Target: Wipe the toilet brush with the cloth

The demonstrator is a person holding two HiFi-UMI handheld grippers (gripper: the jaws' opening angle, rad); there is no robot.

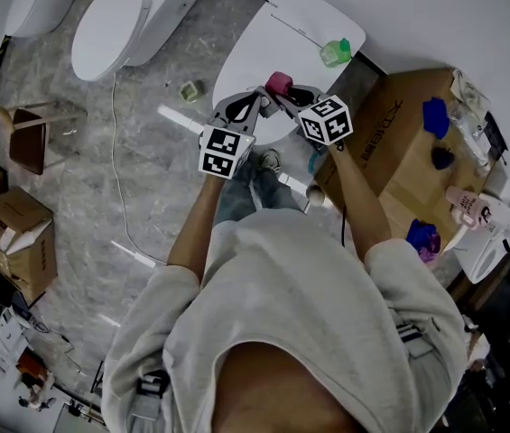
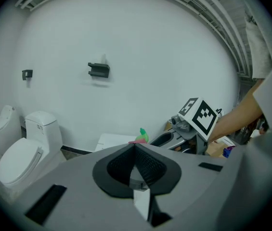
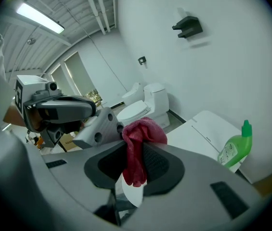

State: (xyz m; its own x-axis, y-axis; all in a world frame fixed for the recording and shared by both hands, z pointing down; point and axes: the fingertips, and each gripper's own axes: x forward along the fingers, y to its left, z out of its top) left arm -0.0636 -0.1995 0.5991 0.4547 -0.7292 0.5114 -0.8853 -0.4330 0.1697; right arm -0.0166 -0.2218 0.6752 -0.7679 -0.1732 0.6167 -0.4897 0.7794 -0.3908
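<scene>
Crumpled red cloth (image 3: 136, 148) hangs clamped between jaws.

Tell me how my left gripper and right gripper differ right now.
The left gripper is shut with nothing between its jaws; the right gripper is shut on a red cloth. The left gripper angles in from the left, the right gripper from the right, tips close. Both carry marker cubes.

A green bottle (image 1: 336, 51) stands on the white panel (image 1: 268, 39).
</scene>
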